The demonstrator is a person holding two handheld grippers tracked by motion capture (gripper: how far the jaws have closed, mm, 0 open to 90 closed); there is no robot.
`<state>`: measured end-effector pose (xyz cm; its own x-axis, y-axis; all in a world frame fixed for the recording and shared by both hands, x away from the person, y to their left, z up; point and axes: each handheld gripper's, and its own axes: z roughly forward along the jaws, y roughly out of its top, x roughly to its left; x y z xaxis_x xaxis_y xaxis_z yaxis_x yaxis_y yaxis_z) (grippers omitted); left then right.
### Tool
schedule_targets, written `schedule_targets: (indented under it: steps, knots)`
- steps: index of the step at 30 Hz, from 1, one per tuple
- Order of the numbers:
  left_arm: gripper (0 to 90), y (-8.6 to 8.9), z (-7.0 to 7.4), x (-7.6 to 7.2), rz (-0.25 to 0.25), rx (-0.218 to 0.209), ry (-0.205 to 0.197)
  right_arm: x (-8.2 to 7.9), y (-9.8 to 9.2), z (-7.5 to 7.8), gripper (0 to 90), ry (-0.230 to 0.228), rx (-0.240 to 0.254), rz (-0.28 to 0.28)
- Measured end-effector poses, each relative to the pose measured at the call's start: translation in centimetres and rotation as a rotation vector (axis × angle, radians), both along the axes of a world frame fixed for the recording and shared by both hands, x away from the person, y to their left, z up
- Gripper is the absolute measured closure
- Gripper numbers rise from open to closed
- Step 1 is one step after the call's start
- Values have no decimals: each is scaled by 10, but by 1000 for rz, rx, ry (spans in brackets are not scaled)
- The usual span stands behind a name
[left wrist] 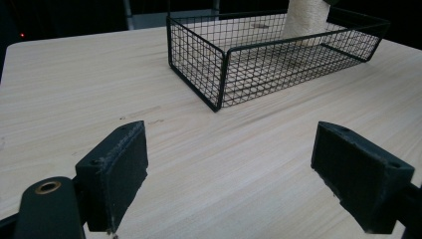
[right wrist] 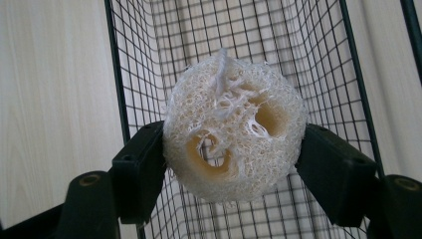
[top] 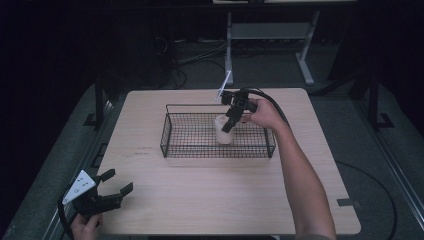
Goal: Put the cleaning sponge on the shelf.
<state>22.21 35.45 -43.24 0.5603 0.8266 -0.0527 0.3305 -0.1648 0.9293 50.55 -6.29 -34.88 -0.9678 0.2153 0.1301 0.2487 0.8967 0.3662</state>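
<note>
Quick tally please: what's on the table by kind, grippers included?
Wire basket: 1
Loofah sponge: 1
Grippers: 2, the left gripper open, the right gripper shut on the loofah sponge over the basket
Total: 4

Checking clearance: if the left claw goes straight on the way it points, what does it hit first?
Likely the near corner of the black wire mesh basket, past bare light wooden table. The left claw is open, empty; depth is unclear.

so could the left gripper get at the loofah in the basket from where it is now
Probably not right away. The left gripper sits open at the table's near left corner, well apart from the wire basket, and the right gripper already has its jaws clamped on the loofah over the basket.
</note>
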Motion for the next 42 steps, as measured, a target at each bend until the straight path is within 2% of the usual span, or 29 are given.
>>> schedule_targets:
  steps: [11,15,20,33,38,42]
  knots:
    - [139,0,0,0,2,4,-3,0,-2,-9,289,-5,-13,-2]
    - [140,1,0,-1,4,-4,-3,0,-5,-17,289,11,12,-14]
    - [139,0,0,-1,1,-7,-5,0,-7,-26,289,19,-16,-7]
    - [139,1,0,-1,3,-7,-4,2,-7,-32,288,20,-21,-16]
    - [139,1,1,-1,2,-4,-5,2,-6,-37,285,27,-37,-8]
    - [139,1,1,-1,4,-10,-4,2,-5,-38,282,26,-29,-9]
